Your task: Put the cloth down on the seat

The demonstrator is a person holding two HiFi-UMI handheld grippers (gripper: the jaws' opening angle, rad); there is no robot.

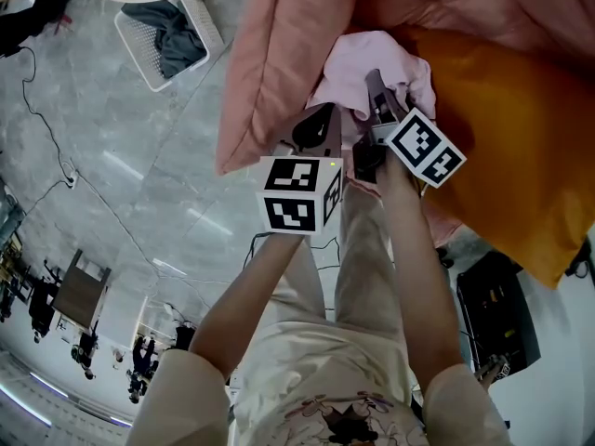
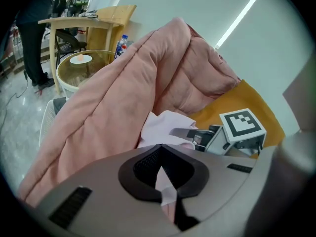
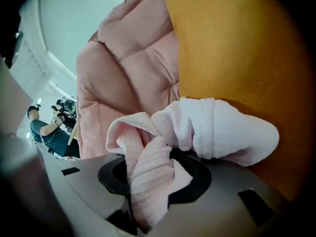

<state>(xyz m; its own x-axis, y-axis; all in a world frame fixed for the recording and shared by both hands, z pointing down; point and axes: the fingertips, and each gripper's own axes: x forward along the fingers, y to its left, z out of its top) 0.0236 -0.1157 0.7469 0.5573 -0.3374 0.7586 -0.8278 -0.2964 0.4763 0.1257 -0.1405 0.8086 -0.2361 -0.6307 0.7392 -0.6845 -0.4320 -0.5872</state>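
Note:
A pale pink cloth hangs bunched between both grippers, over the seat's orange cushion and beside a pink quilt draped on the seat's left. My left gripper is shut on a thin fold of the cloth; that fold runs through its jaws. My right gripper is shut on a thicker twisted bunch of the cloth, pinched at its jaws. The two grippers sit close together, the right one slightly farther in over the cushion. I cannot tell whether the cloth touches the cushion.
A white basket with dark clothes stands on the grey floor at the upper left. A black case lies on the floor at the right. The left gripper view shows a round glass table, a wooden table and a standing person.

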